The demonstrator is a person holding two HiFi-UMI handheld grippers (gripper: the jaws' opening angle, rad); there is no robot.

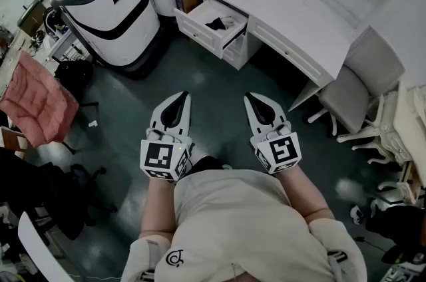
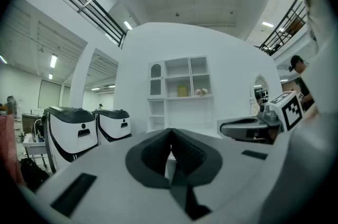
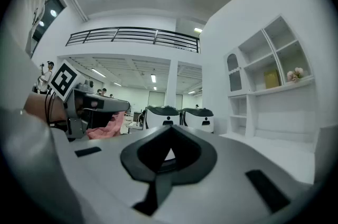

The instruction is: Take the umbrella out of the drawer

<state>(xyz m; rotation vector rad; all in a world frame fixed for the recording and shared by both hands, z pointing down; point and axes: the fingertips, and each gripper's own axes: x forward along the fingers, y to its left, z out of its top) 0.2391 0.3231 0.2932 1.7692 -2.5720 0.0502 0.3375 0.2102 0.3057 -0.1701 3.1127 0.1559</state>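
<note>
**Both grippers clenched and empty, umbrella well ahead in the open drawer**

We hold the left gripper (image 1: 182,96) and the right gripper (image 1: 248,96) side by side in front of our body, both pointing level and forward, over the dark floor (image 1: 200,74). In its own view the left gripper's jaws meet at the tips with nothing between them. The right gripper's jaws are likewise closed tip to tip, and nothing is caught in them. The two grippers are apart from each other and touch nothing.

Beyond the tips, across a stretch of bare floor, stands a white desk (image 1: 299,14) with its drawer (image 1: 197,28) pulled open toward us. Inside the drawer lies a dark, crumpled-looking thing that we take for the umbrella (image 1: 215,24); just beside it, to the right, is a pale pinkish item (image 1: 229,21) that we cannot make out. The umbrella is well apart from both grippers, ahead of them and roughly in line with the gap between them.

A grey chair (image 1: 363,81) sits at the desk's right end. To the left of the drawer stand two white machines with black tops (image 1: 110,8), and a pink cushion (image 1: 36,98) lies at the far left.
</note>
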